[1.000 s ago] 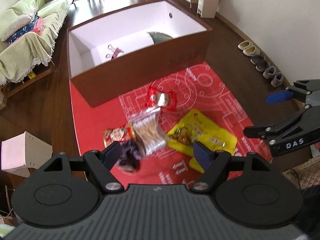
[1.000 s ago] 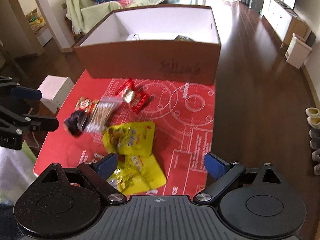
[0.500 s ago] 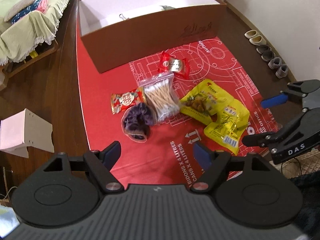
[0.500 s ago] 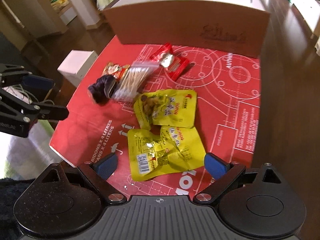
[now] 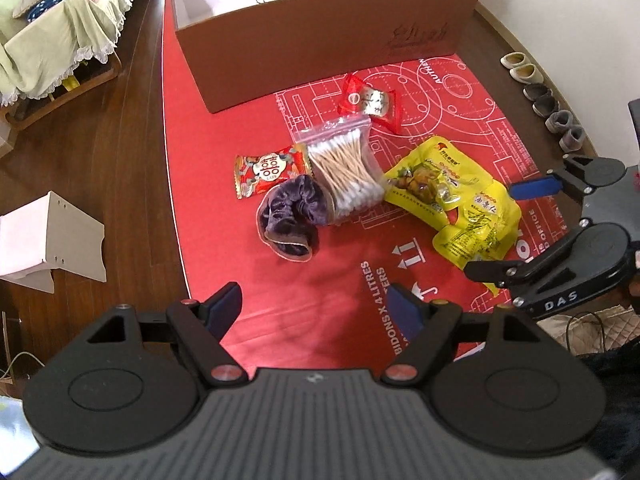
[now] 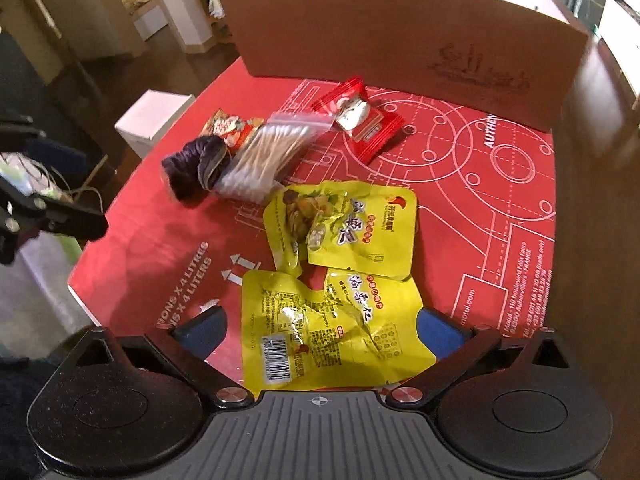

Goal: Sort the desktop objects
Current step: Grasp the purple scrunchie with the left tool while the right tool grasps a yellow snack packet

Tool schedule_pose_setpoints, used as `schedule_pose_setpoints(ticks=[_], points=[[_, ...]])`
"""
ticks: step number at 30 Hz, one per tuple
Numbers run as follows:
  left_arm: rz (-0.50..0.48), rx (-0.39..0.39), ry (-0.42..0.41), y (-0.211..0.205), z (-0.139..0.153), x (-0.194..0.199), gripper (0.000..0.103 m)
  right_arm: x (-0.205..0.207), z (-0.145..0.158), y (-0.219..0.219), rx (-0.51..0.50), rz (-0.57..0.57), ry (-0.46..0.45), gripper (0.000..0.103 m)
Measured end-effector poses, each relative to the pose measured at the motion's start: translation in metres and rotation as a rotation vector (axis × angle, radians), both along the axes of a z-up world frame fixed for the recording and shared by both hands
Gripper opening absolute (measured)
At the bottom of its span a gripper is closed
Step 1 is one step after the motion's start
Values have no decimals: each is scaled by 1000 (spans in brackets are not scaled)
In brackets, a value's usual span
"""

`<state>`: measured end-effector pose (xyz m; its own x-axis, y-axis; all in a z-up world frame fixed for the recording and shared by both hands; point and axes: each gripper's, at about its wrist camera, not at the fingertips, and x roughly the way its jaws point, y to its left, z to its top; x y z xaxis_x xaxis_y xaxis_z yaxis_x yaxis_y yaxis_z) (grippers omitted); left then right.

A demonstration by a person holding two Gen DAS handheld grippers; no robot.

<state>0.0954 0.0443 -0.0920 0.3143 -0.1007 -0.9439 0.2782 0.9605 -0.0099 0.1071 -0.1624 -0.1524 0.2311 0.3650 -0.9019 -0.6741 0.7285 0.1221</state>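
Both tongs, left (image 5: 316,307) and right (image 6: 320,326), dropped closer to 2 yellow packets (image 6: 340,276).

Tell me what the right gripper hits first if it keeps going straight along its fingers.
Probably the nearer yellow snack packet: it lies flat on the red mat, right between the open fingers of the right gripper. The second yellow packet lies just beyond. Height above the mat is unclear.

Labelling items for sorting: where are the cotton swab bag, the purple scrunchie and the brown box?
cotton swab bag (image 5: 347,172), left wrist view, bag middle
purple scrunchie (image 5: 290,216), left wrist view, folded velvet
brown box (image 5: 320,52), left wrist view, front wall
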Motion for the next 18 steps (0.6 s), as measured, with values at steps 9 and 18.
schedule_pose_setpoints(ticks=[9,18], points=[[3,2,7,3,-5,7,77,-3,-18,6,-93,33,-103,103],[7,-26,22,3,-15,12,75,0,-16,-2,-115,23,-108,94]])
